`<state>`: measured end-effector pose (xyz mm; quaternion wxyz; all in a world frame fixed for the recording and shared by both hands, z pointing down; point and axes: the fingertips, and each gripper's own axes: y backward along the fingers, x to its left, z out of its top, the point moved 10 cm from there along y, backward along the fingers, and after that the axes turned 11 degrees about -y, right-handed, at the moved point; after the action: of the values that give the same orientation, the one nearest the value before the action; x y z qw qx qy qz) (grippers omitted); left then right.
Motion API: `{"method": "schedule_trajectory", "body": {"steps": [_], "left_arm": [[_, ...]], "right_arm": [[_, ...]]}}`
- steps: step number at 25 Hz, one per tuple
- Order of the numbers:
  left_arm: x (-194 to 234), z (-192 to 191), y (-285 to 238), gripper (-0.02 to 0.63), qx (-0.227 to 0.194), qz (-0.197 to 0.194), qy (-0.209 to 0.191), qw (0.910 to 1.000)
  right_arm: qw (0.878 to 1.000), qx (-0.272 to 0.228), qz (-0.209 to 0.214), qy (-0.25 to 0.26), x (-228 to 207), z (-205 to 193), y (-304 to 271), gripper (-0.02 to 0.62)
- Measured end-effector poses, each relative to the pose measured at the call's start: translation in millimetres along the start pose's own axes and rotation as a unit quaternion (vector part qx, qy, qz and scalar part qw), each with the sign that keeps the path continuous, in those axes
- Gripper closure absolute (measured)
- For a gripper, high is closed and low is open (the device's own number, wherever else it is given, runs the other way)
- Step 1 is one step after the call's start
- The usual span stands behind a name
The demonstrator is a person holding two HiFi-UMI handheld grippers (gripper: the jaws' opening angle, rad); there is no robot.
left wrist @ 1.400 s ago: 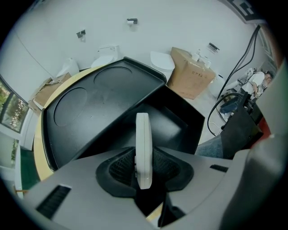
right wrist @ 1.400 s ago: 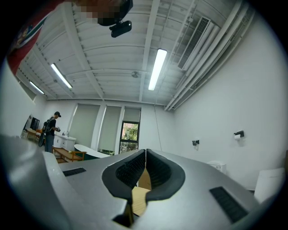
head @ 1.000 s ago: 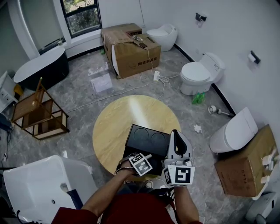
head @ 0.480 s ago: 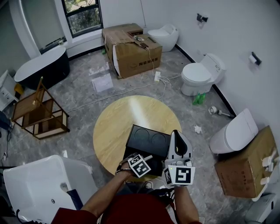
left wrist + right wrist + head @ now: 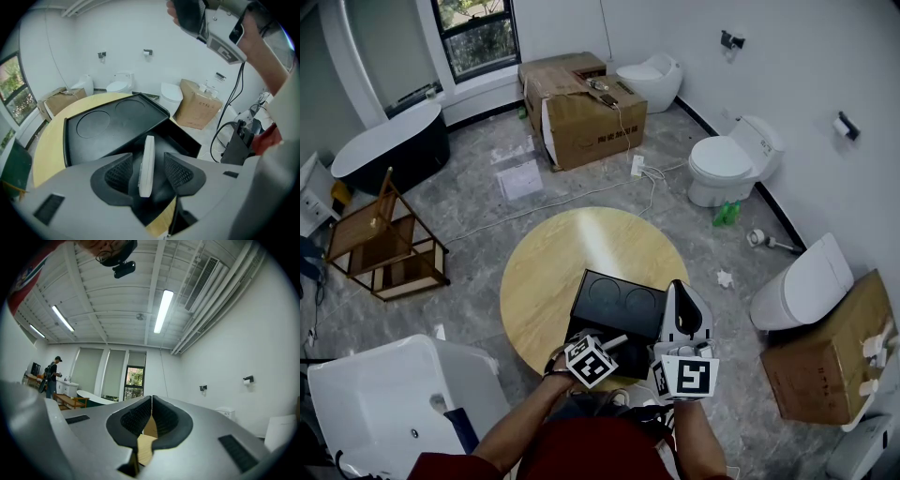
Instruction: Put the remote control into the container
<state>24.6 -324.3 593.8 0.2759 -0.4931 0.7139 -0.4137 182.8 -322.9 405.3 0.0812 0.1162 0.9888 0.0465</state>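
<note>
A slim white remote control (image 5: 147,161) stands on edge between the pads of my left gripper (image 5: 147,172). The jaws are opening and a gap shows on each side of the remote. Its far end points down into the open black container (image 5: 186,139), whose lid (image 5: 110,122) with two round recesses lies behind. In the head view the left gripper (image 5: 609,343) is at the container's (image 5: 614,302) near edge on the round wooden table (image 5: 548,267). My right gripper (image 5: 677,292) is shut and empty, beside the container's right side, pointing upward (image 5: 151,417).
The table's edge is close to the person's body. Around it on the floor are a white tub (image 5: 384,398), a wooden frame (image 5: 384,244), cardboard boxes (image 5: 586,112), several toilets (image 5: 727,159) and cables. A person (image 5: 50,373) stands far off in the right gripper view.
My left gripper has drawn back a little toward the person and to the left. The right gripper and the container have not moved.
</note>
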Motion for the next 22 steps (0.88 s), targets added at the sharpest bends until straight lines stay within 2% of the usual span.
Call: {"method": "schedule_trajectory", "body": {"steps": [3,6,9,12,15,17,19,22], "left_arm": [[-3,3,14,0.408,-0.022,0.009,0.002,0.9997],[-3,9,34,0.408,-0.068,0.028,0.017,0.9972],[0,18,58,0.408,-0.135,0.072,0.030,0.9878],[3,22,80,0.408,-0.190,0.121,0.036,0.9737],[5,29,102,0.408,-0.242,0.163,0.035,0.9559],[5,36,119,0.408,-0.278,0.194,0.031,0.9402],[6,45,141,0.408,-0.319,0.234,0.026,0.9182],[7,53,167,0.408,-0.379,0.289,0.022,0.8789]], "right_arm": [[1.000,-0.001,0.000,0.000,0,1,1,0.572],[1.000,-0.002,0.000,0.000,0,0,0,0.572],[1.000,-0.004,0.000,0.000,-1,2,1,0.572],[1.000,-0.005,0.000,-0.001,3,4,1,0.572],[1.000,-0.008,0.003,0.003,5,7,2,0.572],[1.000,-0.010,0.006,0.005,5,8,3,0.572],[1.000,-0.011,0.007,0.007,6,11,5,0.572],[1.000,-0.014,0.008,0.009,7,13,6,0.572]]}}
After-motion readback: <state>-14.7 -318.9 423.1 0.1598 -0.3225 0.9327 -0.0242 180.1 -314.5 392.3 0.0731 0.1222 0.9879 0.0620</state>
